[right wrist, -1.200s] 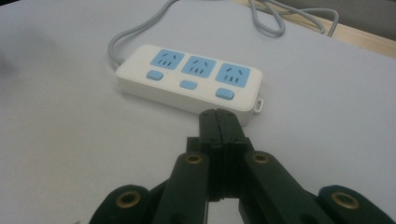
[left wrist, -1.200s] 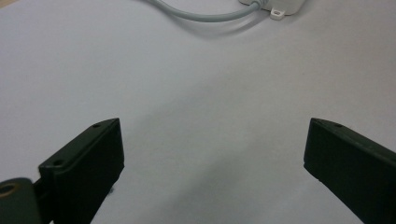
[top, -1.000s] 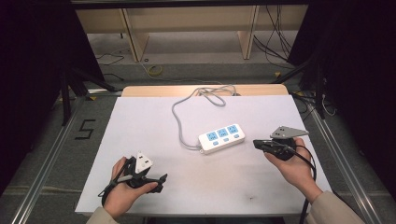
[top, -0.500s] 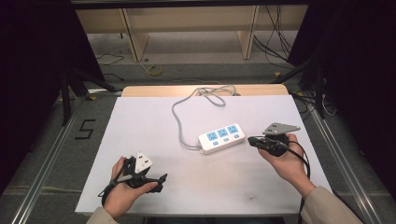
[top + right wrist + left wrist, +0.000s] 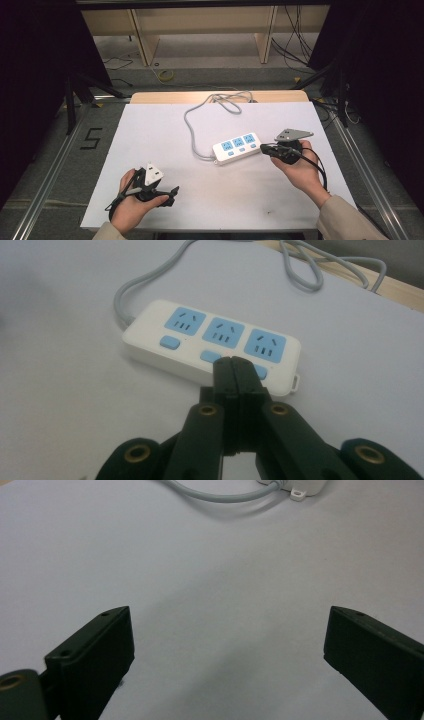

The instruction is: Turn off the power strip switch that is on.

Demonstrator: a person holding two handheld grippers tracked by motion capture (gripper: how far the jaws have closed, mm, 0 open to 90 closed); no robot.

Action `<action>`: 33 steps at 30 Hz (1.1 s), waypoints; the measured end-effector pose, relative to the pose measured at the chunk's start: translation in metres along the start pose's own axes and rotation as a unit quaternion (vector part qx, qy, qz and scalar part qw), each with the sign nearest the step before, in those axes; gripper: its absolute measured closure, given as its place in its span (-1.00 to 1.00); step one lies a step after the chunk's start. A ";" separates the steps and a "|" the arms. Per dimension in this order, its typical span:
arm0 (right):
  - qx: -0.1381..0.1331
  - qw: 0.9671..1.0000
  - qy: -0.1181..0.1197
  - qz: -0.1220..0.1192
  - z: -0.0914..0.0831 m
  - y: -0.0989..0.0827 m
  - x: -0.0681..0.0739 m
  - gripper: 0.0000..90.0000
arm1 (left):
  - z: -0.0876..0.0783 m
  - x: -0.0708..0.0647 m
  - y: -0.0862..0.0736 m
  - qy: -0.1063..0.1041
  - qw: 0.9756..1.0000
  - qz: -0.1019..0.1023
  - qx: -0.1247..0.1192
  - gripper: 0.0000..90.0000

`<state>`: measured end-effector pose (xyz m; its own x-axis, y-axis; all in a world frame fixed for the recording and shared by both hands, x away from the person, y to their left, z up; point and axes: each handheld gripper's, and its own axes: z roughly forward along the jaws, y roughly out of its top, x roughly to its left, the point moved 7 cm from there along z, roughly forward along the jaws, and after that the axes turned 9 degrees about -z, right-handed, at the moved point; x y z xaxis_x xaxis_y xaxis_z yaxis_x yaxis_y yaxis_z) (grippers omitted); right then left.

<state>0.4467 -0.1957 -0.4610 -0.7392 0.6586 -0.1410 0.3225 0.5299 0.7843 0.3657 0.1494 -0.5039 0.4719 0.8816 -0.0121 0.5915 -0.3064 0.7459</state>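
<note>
We're at the approach step: R gripper [image 5: 234, 365] has its jaws pressed fully together, nothing between them, tips pointing at the strip [image 5: 236, 148]. In the right gripper view the strip lies just ahead of the jaws, tips level w/ the row of blue switches; the middle switch [image 5: 211, 356] sits just left of the tips, the third partly hidden behind them. Can't tell if the tips touch the casing yet; from the high view they look just beside the strip's near end. Closed jaws aimed at a switch read to us as a poke, not a grab.

L gripper [image 5: 150, 186] rests low near the table's [image 5: 165, 125] front edge, well apart from the strip. Its jaws stand wide open w/ nothing in them, bare table between; far ahead of them we see the cord [image 5: 220, 496] and a corner of the strip.

Next move, as we judge it: nudge the closed tips a bit fwd and down onto one switch, square on, w/ light pressure. The strip is loose on the table, so a slanted push may slide it; L gripper could brace the far end if needed.
</note>
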 end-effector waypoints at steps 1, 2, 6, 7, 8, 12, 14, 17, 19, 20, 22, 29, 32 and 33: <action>0.000 1.000 0.001 0.001 0.002 0.001 0.000 1.00 | 0.000 0.000 0.000 0.000 1.000 0.000 0.000 -0.87; 0.000 1.000 0.001 0.001 0.002 0.001 0.000 1.00 | 0.000 0.000 0.000 0.000 1.000 0.000 0.000 -0.87; 0.000 1.000 0.004 0.001 0.007 0.004 0.001 1.00 | 0.000 0.000 0.000 0.000 1.000 0.002 0.001 -0.87; 0.000 1.000 0.004 0.003 0.008 0.005 0.001 1.00 | 0.000 0.000 0.000 0.000 1.000 0.002 0.001 -0.87; 0.002 1.000 0.006 0.000 0.009 0.005 0.001 1.00 | 0.000 0.000 0.000 0.000 1.000 0.002 0.001 -0.87; 0.004 1.000 0.009 0.001 0.014 0.006 0.003 1.00 | 0.001 0.000 0.000 0.001 1.000 0.002 0.000 -0.87; 0.004 1.000 0.009 0.002 0.016 0.007 0.003 1.00 | 0.001 0.000 0.000 0.000 1.000 0.003 0.000 -0.87; 0.007 1.000 0.011 -0.003 0.021 0.009 0.003 1.00 | 0.001 0.000 0.000 0.000 1.000 0.003 0.000 -0.87; 0.008 1.000 0.012 -0.001 0.023 0.009 0.004 1.00 | 0.001 0.000 0.000 0.000 1.000 0.003 0.000 -0.87; 0.009 1.000 0.013 -0.002 0.024 0.010 0.004 1.00 | 0.001 0.000 0.000 0.000 1.000 0.003 0.000 -0.87; 0.009 1.000 0.014 -0.002 0.027 0.010 0.005 1.00 | 0.001 0.000 0.000 0.001 1.000 0.004 0.001 -0.87; 0.016 1.000 0.018 -0.006 0.035 0.012 0.007 1.00 | 0.001 0.000 0.000 0.000 1.000 0.005 0.002 -0.87; 0.016 1.000 0.018 -0.006 0.039 0.013 0.007 1.00 | 0.001 0.000 0.000 0.000 1.000 0.006 0.002 -0.87; 0.018 1.000 0.019 -0.007 0.040 0.013 0.007 1.00 | 0.001 0.000 0.000 0.000 1.000 0.007 0.002 -0.87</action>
<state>0.4692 -0.1625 -0.4756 -0.7650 0.6313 -0.1279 0.3329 0.5576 0.7605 0.3661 0.1487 -0.5045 0.4801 0.8772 -0.0025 0.5881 -0.3197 0.7429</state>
